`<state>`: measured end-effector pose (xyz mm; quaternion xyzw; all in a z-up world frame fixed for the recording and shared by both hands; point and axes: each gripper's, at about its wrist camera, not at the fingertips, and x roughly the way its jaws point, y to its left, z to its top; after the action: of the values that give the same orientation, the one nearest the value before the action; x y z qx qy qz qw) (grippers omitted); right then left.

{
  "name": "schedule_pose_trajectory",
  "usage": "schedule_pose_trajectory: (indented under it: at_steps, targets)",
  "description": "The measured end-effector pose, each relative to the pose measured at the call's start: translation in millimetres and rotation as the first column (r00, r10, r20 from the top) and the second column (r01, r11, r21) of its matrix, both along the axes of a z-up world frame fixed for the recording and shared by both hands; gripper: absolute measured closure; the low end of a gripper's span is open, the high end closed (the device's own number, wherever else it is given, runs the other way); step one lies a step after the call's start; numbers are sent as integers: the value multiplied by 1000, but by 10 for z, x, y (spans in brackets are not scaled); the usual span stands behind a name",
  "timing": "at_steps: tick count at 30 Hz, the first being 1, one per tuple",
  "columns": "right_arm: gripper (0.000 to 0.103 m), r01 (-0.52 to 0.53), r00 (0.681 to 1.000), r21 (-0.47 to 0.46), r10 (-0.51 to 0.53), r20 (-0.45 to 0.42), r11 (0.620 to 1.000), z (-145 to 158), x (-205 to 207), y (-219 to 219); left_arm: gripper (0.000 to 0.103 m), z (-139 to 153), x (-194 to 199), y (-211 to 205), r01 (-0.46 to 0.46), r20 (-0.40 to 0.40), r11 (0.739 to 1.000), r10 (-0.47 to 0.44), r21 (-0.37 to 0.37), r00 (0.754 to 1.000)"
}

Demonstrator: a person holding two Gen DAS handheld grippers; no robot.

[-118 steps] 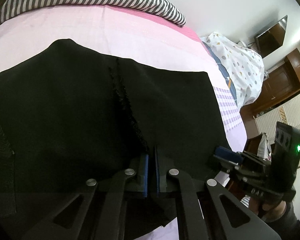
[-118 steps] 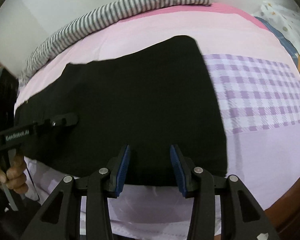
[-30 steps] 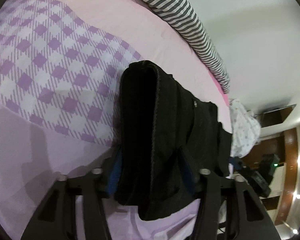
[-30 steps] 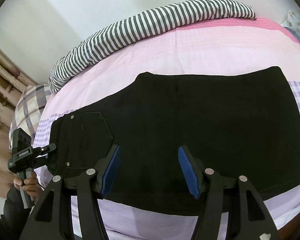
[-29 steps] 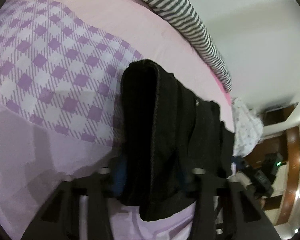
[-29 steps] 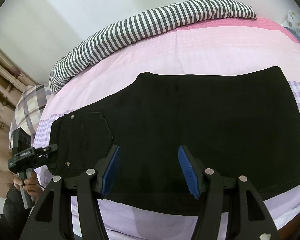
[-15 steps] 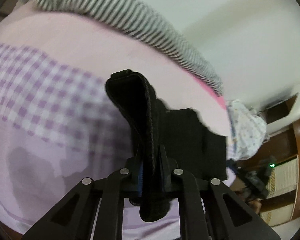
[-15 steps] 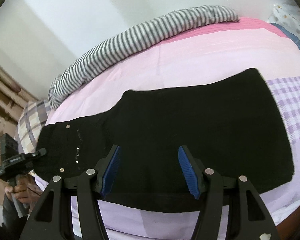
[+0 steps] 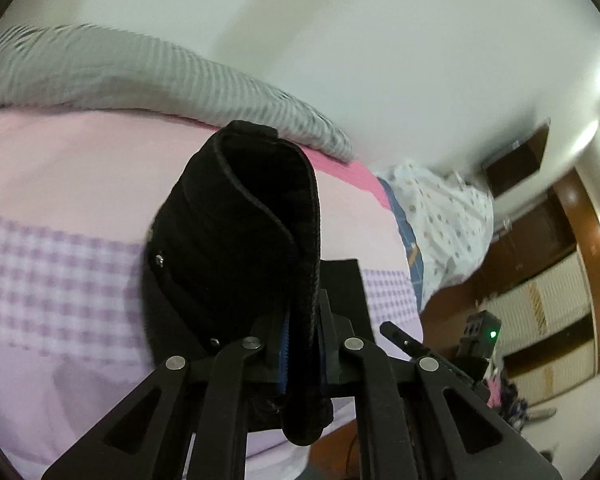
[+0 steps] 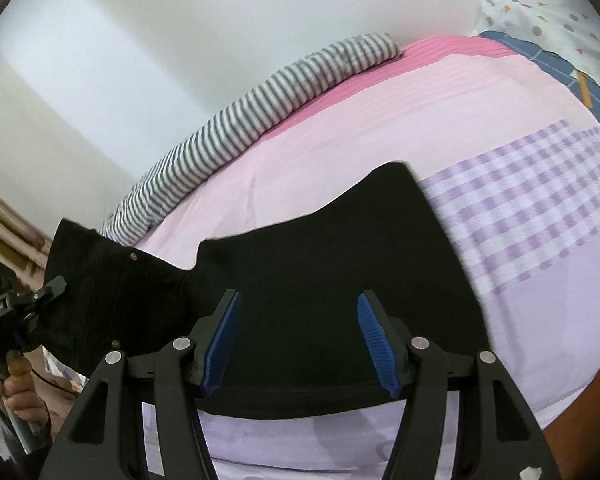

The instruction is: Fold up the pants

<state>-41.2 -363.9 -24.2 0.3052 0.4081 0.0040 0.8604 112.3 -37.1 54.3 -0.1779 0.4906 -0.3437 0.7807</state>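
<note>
The black pants [image 10: 332,276] lie on the pink and purple bed sheet [image 10: 380,128], folded into a wide strip. My left gripper [image 9: 302,344] is shut on the waistband end of the pants [image 9: 244,216] and holds it lifted off the bed. That raised end also shows at the left of the right wrist view [image 10: 100,272], with the left gripper [image 10: 20,304] beside it. My right gripper [image 10: 300,340] is open and empty, hovering over the near edge of the pants.
A grey striped blanket [image 10: 260,104] lies along the far side of the bed by the wall. A white patterned quilt [image 9: 444,216] sits at the right end. Wooden furniture [image 9: 572,248] stands beyond the bed edge.
My left gripper closed on the waistband end and lifted it off the bed, swinging toward the right. My right gripper stayed open over the pants.
</note>
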Motion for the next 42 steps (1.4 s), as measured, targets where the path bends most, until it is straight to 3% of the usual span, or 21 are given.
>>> schedule_pose_trajectory:
  at_steps: [9,15,19,23,24,29,33,36,42]
  targets:
    - [45,79,997,50,-79,9,996,-101,-278,-626,93,-299,-37,-1505,173,-39,973,-169,151,985]
    - [45,102,995,105,-100,-19,989,-340,-361,-772,93,-751,-141,-2073,220,-69,930,-209,294,975]
    - [45,101,995,132,-98,-30,986,-449,-356,-802,92,-914,-180,-2217,208,-55,917,-201,342,978]
    - [45,76,997,163,-75,-13,984,-471,-339,-785,87,-947,-164,-2212,206,-59,920,-198,332,978]
    - [44,60,998,190,-61,-2,980,-487,-323,-773,82,-957,-160,-2189,206,-61,926,-197,315,979]
    - [44,-41,999,382,25,46,923,-669,-199,-681,79,-949,-153,-2022,227,-86,946,-212,233,973]
    - [44,-69,998,376,58,40,924,-734,-109,-582,77,-842,-248,-1868,253,-53,945,-248,204,967]
    - [43,-71,997,378,62,37,923,-747,-78,-558,76,-743,-335,-1637,249,-4,940,-256,235,967]
    - [38,-77,997,367,74,22,927,-782,16,-496,74,-742,-316,-940,145,36,944,-163,296,986]
